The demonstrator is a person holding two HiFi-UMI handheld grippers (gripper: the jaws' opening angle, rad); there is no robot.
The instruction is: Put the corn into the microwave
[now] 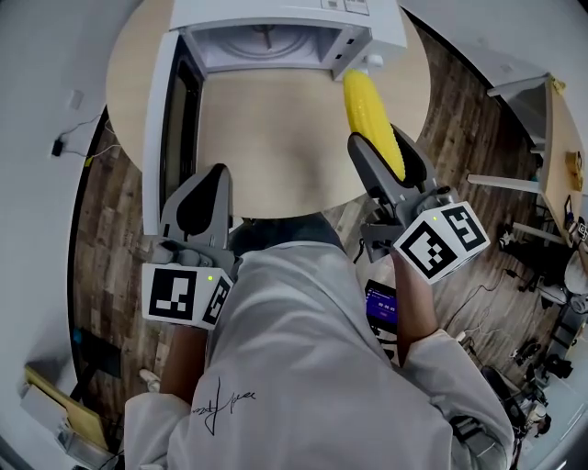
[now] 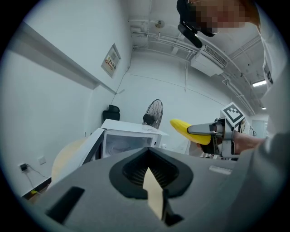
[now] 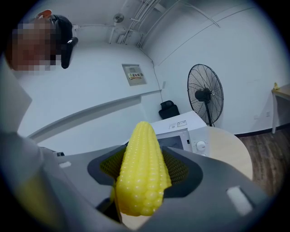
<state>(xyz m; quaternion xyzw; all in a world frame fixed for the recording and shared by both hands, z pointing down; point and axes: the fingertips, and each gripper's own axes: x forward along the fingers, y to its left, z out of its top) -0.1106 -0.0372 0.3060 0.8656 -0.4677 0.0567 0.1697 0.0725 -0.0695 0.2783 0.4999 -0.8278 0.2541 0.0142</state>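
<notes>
A yellow corn cob (image 1: 372, 115) sits lengthwise in my right gripper (image 1: 381, 143), which is shut on it, tip pointing at the white microwave (image 1: 276, 27). The microwave stands at the far side of the round table (image 1: 276, 138), its door (image 1: 170, 128) swung open to the left and its cavity showing. In the right gripper view the corn (image 3: 142, 172) fills the jaws, with the microwave (image 3: 181, 131) beyond it. My left gripper (image 1: 209, 174) hangs at the table's near edge by the open door, jaws together and empty. The left gripper view shows the microwave (image 2: 129, 136) and the held corn (image 2: 183, 128).
A standing fan (image 3: 206, 97) is behind the microwave. A light desk (image 1: 560, 138) and cluttered equipment stand on the wooden floor to the right. A small lit screen (image 1: 381, 307) hangs at the person's waist.
</notes>
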